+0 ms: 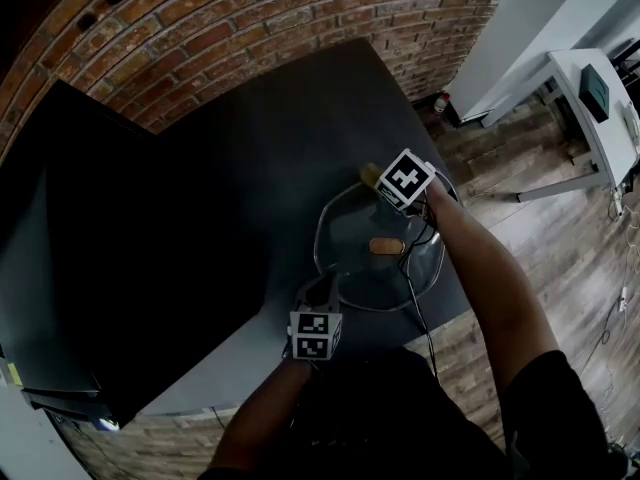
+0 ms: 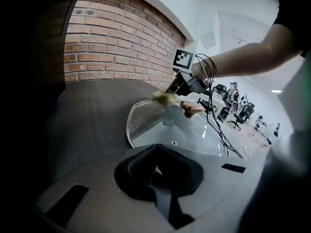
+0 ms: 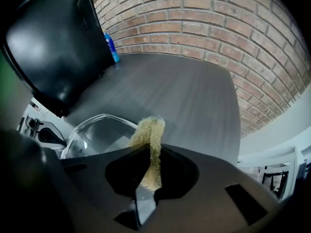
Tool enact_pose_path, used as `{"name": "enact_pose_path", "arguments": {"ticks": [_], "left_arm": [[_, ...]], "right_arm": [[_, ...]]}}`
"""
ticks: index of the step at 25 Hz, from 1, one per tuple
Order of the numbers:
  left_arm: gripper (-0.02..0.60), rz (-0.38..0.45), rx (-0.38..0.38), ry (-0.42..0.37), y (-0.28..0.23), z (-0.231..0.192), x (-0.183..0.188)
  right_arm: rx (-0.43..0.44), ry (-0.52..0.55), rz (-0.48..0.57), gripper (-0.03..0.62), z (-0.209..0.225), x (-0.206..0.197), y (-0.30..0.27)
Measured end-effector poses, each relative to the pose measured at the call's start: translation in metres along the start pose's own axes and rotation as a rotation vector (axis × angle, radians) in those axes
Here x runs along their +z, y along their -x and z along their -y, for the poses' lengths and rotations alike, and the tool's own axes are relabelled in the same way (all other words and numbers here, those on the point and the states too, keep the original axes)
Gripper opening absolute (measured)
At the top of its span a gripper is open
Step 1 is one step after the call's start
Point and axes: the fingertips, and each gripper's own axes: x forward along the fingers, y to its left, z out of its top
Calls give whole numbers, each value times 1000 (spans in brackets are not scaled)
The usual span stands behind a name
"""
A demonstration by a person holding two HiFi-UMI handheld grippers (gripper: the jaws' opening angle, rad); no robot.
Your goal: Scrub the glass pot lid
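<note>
The left tongs (image 2: 155, 167) sit closest, clenched on the near rim of the glass pot lid (image 1: 352, 236), where a thin sliver of glass shows between the jaws. The lid lies over the front corner of the dark grey counter (image 1: 250, 158) with its near edge held by those tongs, its brown knob (image 1: 386, 246) facing up. Across it, the right tongs (image 3: 148, 171) are squeezed shut on a pale yellow scrubbing pad (image 3: 151, 140), whose free end sticks out past the jaws and appears to meet the lid's far rim. The scrubbing step looks to be in hand, with the pad at the edge and most of the glass not yet covered, though no suds or marks show how much has been cleaned. The next move likely calls for pressing the pad down and sweeping it over the glass around the knob, while the left tongs brace the lid so it cannot skate on the smooth counter. No brand or writing is legible: the cubes on the tongs carry only black-and-white square patterns, and the blue bottle (image 3: 111, 47) by the brick wall is too small to read.
</note>
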Motion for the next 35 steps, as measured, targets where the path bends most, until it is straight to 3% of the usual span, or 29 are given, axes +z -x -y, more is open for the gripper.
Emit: {"name": "enact_pose_path", "arguments": {"ticks": [14, 35], "left_arm": [[32, -17, 14, 29, 1, -2, 0], [32, -25, 24, 12, 0, -2, 0]], "right_arm": [[-71, -146, 9, 51, 37, -91, 34], [-97, -251, 61, 51, -24, -194, 68]]}}
